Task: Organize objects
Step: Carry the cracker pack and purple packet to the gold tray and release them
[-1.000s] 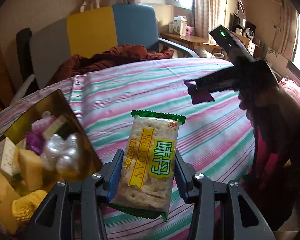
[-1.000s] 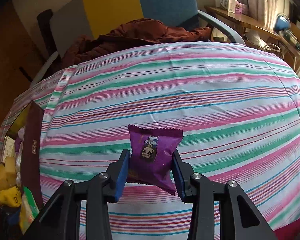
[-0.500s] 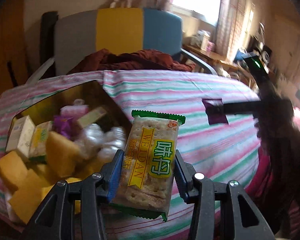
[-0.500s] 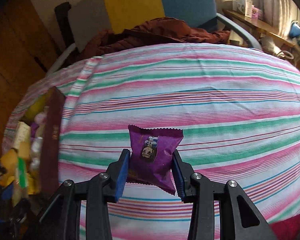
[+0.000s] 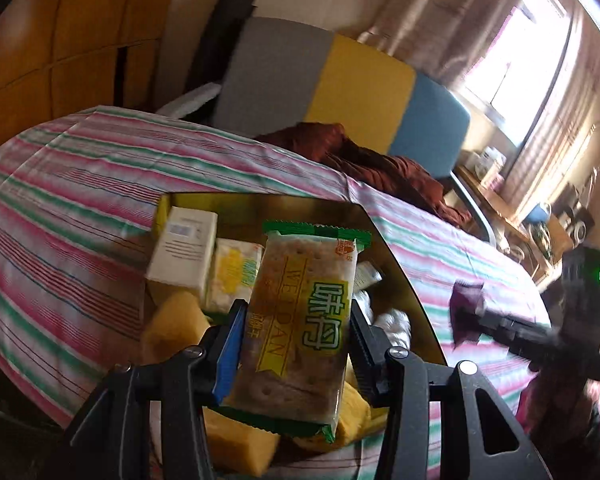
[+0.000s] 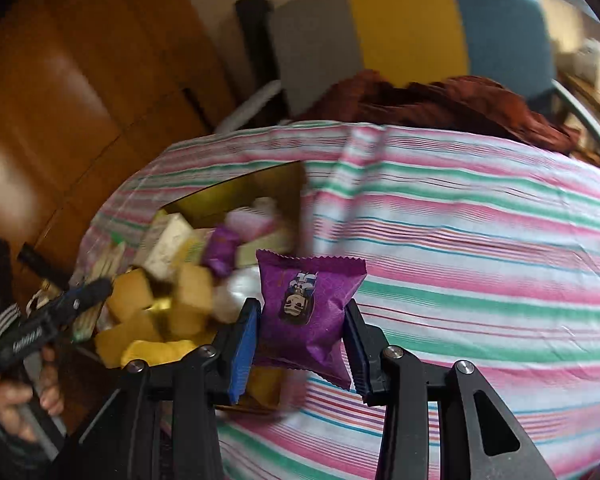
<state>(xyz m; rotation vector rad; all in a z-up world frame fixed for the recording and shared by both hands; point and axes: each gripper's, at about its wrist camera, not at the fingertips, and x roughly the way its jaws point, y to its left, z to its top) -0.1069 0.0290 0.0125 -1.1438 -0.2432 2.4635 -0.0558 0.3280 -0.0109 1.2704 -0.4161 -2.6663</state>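
Observation:
My left gripper [image 5: 296, 332] is shut on a cracker pack [image 5: 300, 320] with green ends and a yellow label, held over a gold-lined box [image 5: 396, 276] full of snacks. In that box lie a white carton [image 5: 182, 250], yellow cakes [image 5: 172, 328] and clear-wrapped sweets. My right gripper [image 6: 300, 340] is shut on a purple snack packet [image 6: 308, 308], just right of the same box [image 6: 236, 196]. The right gripper also shows in the left wrist view [image 5: 476, 320], the left one in the right wrist view [image 6: 84, 300], held by a hand [image 6: 16, 404].
The box sits on a bed with a pink, green and white striped sheet [image 6: 480, 248]. Behind it stands a grey, yellow and blue chair [image 5: 340, 92] with a brown garment [image 5: 360, 156]. A wooden wardrobe [image 6: 60, 92] is at the left, a cluttered desk [image 5: 512, 220] by the window.
Both grippers have swung left towards the snack box, each still gripping its packet. The box now lies under the cracker pack and close beside the purple packet.

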